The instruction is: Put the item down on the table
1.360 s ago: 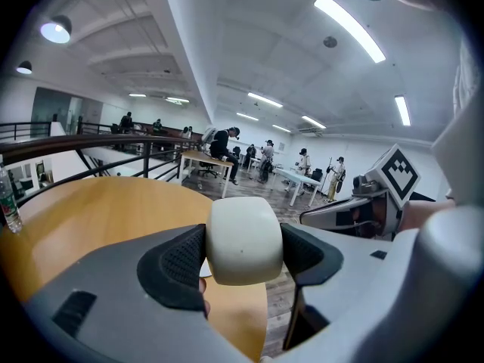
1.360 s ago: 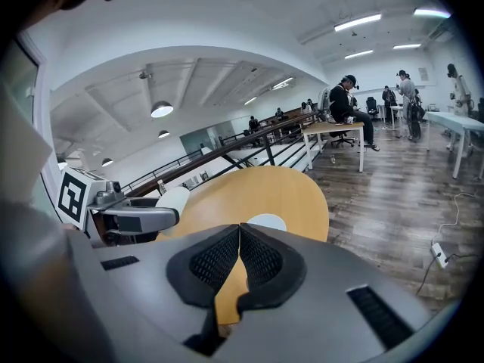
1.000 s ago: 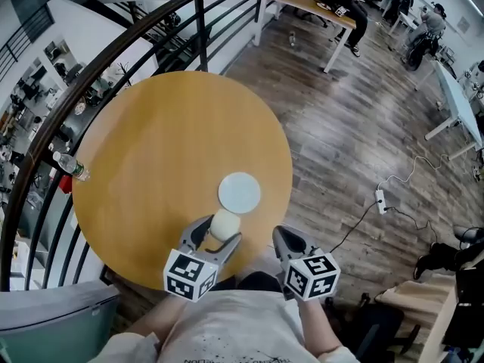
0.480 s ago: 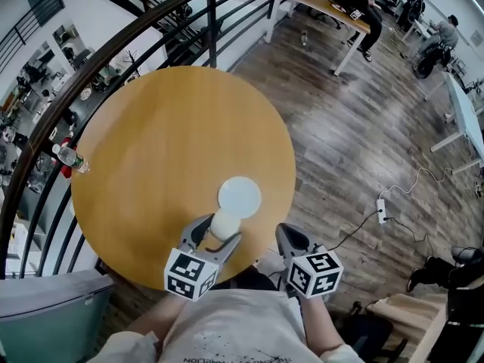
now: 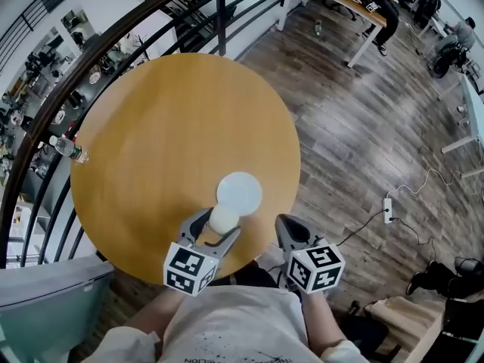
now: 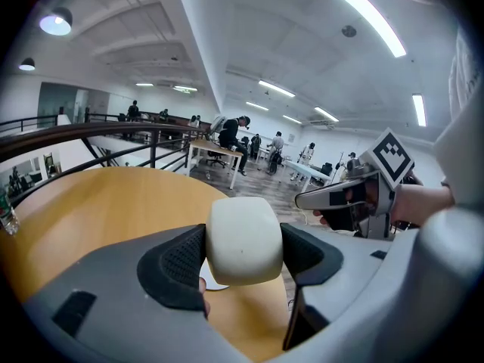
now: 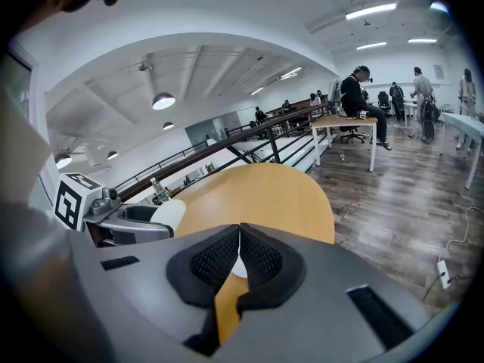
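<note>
Holding the cream block [image 6: 243, 240] clamped in my left tongs [image 5: 220, 230] over the counter [image 5: 159, 127] near its 6 o'clock edge, with a white disc [image 5: 240, 193] at the block's 12. My right tongs [image 7: 239, 257] are pinched together, empty. I judge the set-down is pending: lower, then release.

Cream rounded block [image 6: 243, 240], pinched between jaws, over round table [image 5: 151, 142]

a round wooden table [image 5: 166, 127] fills the middle left of the frame, standing on a dark plank floor [image 5: 363, 127]. one flat white disc [image 5: 240, 193] lies on it near the lower rim. a clear bottle [image 5: 68, 149] shows at the left rim; whether it rests on the top cannot be told.
</note>
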`<state>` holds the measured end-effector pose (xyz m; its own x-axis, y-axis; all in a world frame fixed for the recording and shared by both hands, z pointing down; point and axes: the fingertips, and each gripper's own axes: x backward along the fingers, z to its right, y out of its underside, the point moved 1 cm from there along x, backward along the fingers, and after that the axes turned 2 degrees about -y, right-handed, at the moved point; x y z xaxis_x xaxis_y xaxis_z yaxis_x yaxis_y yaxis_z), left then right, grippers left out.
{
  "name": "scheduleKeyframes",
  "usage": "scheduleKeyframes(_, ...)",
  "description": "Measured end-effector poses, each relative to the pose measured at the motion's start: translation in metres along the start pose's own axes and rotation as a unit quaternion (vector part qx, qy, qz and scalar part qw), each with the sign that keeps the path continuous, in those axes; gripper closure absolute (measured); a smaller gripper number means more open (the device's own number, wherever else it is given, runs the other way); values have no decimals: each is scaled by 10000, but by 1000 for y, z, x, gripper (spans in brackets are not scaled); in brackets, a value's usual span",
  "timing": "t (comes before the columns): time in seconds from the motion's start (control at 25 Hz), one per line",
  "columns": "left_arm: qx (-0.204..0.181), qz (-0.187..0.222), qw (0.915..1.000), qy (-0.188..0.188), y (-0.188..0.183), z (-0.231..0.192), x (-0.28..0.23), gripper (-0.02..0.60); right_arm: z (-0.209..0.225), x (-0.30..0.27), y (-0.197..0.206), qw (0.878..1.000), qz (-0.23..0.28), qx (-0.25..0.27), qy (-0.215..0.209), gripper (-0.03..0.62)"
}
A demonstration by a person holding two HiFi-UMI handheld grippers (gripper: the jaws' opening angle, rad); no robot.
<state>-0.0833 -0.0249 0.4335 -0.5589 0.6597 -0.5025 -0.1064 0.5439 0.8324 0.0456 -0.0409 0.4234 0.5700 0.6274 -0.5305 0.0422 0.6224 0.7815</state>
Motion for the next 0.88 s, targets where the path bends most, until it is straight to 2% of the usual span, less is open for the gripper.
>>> scheduleKeyframes(0.88, -156, -707, 9971, -246, 29, -33, -94, 261, 39, -45, 22, 9988, -330, -247, -269, 569)
